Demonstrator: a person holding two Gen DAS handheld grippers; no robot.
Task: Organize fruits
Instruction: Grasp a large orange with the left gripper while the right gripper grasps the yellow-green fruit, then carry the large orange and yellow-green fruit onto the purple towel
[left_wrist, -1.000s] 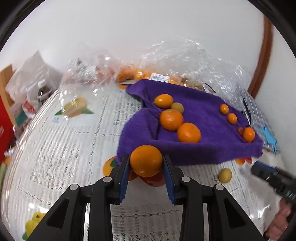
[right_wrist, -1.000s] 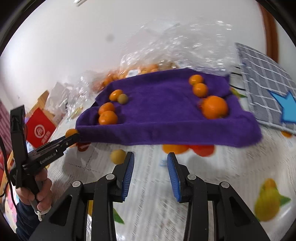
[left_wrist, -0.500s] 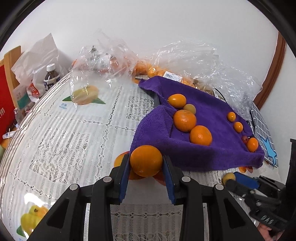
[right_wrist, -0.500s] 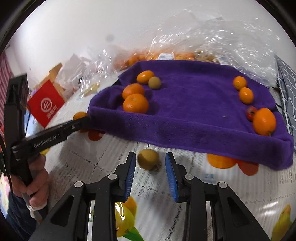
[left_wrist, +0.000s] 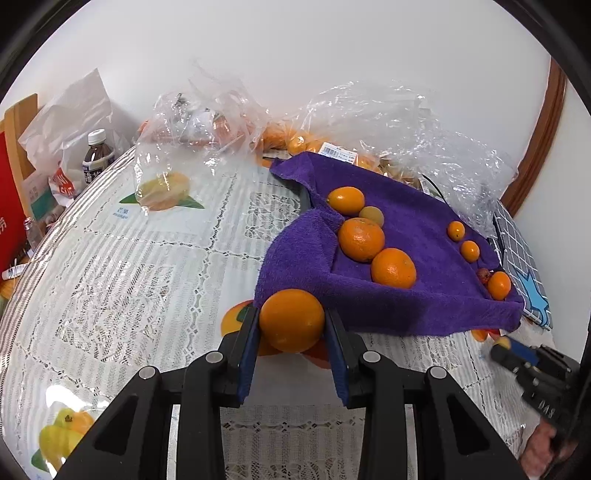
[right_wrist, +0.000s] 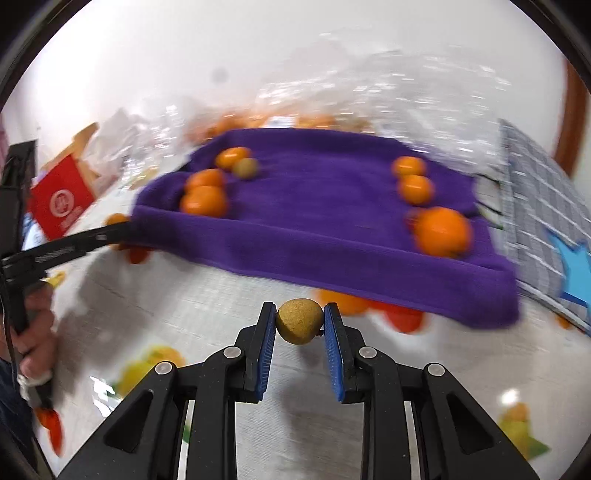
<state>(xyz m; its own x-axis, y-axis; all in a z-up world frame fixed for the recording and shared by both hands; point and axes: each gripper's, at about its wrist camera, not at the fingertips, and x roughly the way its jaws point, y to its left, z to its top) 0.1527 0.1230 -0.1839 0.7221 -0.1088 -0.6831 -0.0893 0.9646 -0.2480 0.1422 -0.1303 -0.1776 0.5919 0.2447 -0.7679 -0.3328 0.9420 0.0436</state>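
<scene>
Left gripper (left_wrist: 291, 325) clamped on orange (left_wrist: 291, 320); right gripper (right_wrist: 300, 323), jaws just closed, pinches small fruit (right_wrist: 299, 320). Both are best lifted clear, then set gently onto towel (right_wrist: 332, 221) ahead.

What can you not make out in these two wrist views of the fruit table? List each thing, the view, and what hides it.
- Fruit behind the purple towel, left wrist view: crinkled clear plastic bags veil it, so no count.
- Right gripper, left wrist view: cut off by the frame edge, only its tip shows.
- Fruit on the towel, right wrist view: motion blur smears it.
- Underside of the orange in the left gripper: hidden by its fingers.
</scene>
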